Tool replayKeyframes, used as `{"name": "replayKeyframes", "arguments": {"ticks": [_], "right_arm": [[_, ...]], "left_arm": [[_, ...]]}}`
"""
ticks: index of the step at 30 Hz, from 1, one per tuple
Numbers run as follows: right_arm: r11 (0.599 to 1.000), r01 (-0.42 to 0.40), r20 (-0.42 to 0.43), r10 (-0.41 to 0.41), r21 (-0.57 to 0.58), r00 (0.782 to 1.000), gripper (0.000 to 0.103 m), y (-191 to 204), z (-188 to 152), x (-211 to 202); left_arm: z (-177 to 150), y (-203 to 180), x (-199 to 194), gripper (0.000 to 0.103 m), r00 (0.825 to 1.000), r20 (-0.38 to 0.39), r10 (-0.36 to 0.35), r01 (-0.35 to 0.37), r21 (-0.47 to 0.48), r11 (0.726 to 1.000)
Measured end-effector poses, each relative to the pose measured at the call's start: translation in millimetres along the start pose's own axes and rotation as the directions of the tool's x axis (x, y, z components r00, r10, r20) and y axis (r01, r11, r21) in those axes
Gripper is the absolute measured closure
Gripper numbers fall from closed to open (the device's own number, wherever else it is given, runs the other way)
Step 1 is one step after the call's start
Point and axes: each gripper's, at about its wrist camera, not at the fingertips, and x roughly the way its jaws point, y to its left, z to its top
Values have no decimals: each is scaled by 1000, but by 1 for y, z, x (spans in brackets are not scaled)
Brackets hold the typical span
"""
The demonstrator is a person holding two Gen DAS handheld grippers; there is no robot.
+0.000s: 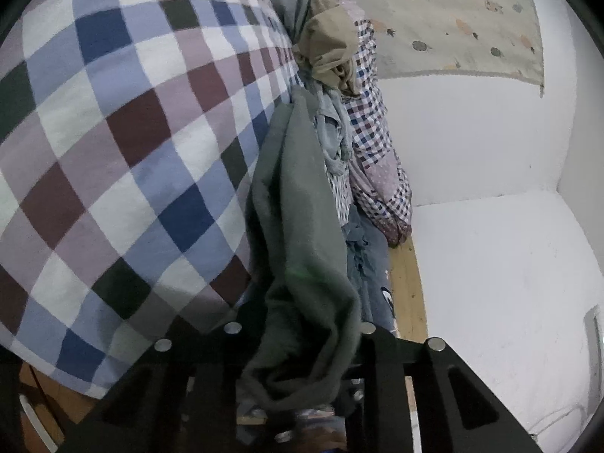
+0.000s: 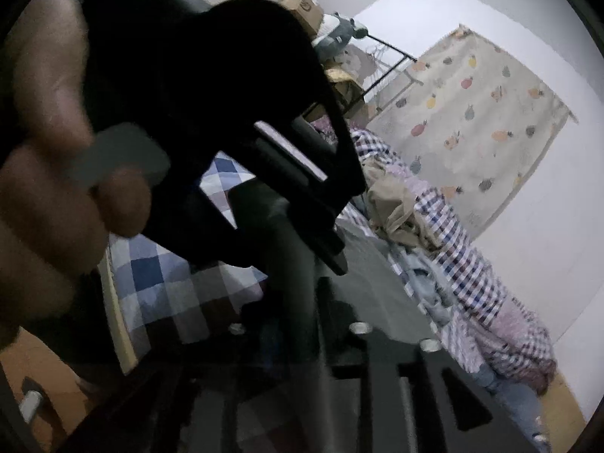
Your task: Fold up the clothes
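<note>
Green cloth (image 1: 302, 234) bunches between the left gripper's (image 1: 302, 343) jaws, clamped there, hanging over the checked blanket's (image 1: 124, 143) edge. Beside it a heap: tan garment (image 1: 332, 49), pale blue fabric (image 1: 334, 139), gingham quilt (image 1: 372, 128), against the white wall (image 1: 490, 226). From the right gripper (image 2: 321, 336), the other tool and a hand (image 2: 41, 173) block the view; its grip — cannot tell.
</note>
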Motion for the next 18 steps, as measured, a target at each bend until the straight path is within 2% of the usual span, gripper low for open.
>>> {"name": "replayKeyframes", "arguments": {"ticks": [1, 2, 4, 10, 14, 18], "right_arm": [[1000, 14, -3, -14, -8, 1000, 48, 0, -3, 1], [999, 28, -6, -28, -17, 1000, 47, -1, -7, 2], [998, 56, -12, -56, -33, 998, 47, -1, -13, 3], [990, 138, -104, -138, -14, 985, 47, -29, -44, 4], [978, 206, -180, -201, 9, 963, 47, -57, -73, 2], [963, 270, -264, -255, 21, 930, 47, -84, -105, -12]], "left_arm": [[-1, 2, -2, 81, 1000, -3, -18, 18, -17, 1000], [-2, 2, -5, 82, 1000, -1, -26, 26, -20, 999], [-3, -3, -7, 83, 999, -1, -32, 32, -6, 999], [-1, -20, -6, 86, 998, 9, -63, 63, 21, 998], [7, -36, 6, 88, 997, 26, -75, 74, 45, 996], [15, -45, 12, 89, 995, 39, -95, 93, 51, 994]]}}
